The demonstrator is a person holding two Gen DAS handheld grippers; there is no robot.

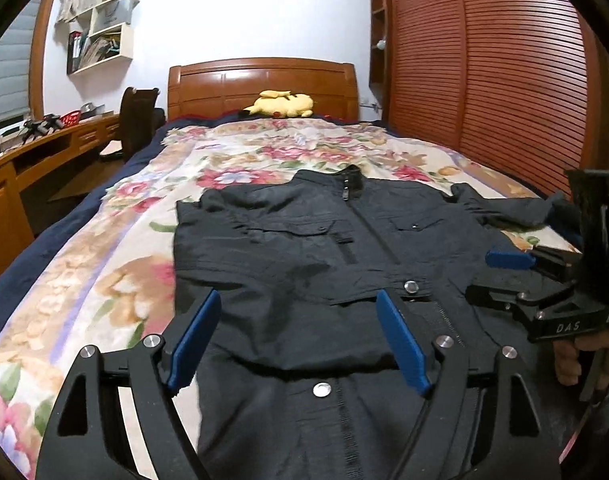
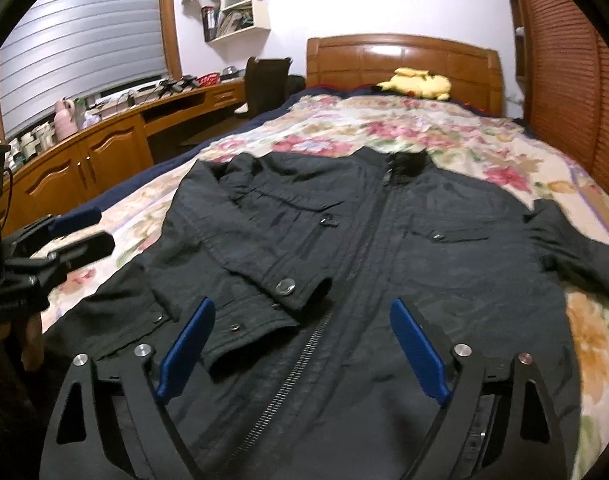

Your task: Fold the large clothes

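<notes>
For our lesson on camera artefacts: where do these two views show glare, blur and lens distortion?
Left wrist view: the wall above the headboard is blown out white, and the wardrobe slats bow. Right wrist view: the jacket sleeve at far right is smeared, the headboard carries a bright reflection, the blinds curve, dark corners.

The only readable text is "DAS", in pale letters on the black body of the right gripper point(image 1: 504, 276), seen off to the right of the left gripper's jaws.
</notes>
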